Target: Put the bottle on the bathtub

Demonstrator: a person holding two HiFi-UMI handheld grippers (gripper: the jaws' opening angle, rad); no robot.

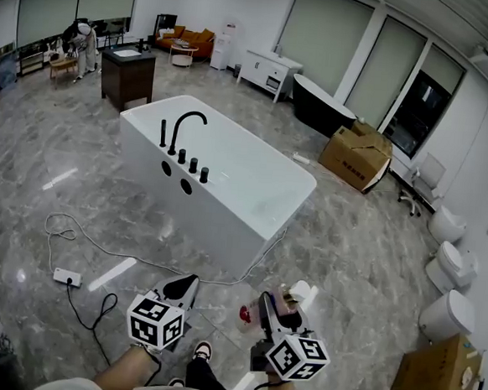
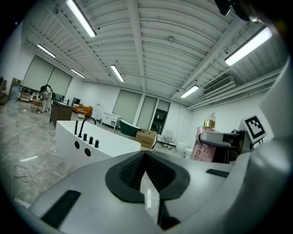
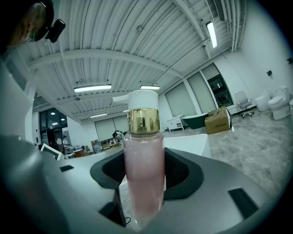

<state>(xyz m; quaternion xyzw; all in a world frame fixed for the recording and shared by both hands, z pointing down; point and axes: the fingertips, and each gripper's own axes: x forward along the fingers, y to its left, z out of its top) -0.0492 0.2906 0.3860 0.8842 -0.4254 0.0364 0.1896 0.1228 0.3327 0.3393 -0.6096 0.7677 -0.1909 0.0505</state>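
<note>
Holding a pink bottle (image 3: 143,178) upright in the right gripper (image 3: 143,157), jaws spread wide and pressed against its two sides; gold collar (image 3: 143,121) and white pump cap (image 3: 139,99) sticking up above the pads; held in the air above the grey marble floor (image 1: 350,240), not on the tub. Carrying the left gripper (image 2: 145,157) alongside, just to the left, jaws pressed together at the tips and empty; from that gripper's view, seeing the same bottle off to the right, clamped in the other gripper. Facing a white freestanding bathtub (image 1: 225,222), well apart from both grippers across open floor; black arched faucet (image 1: 185,125) and a row of black knobs (image 1: 193,166) on its near rim; two round holes in the side wall below them. Elsewhere: a white power strip (image 1: 67,278) with its cable trailing over the floor at the left; a cardboard box (image 1: 356,157) beyond the tub; a black bathtub (image 1: 318,105) by the windows; white toilets (image 1: 450,263) along the right wall; a dark vanity (image 1: 127,76) and a person (image 1: 81,41) at the far end.
</note>
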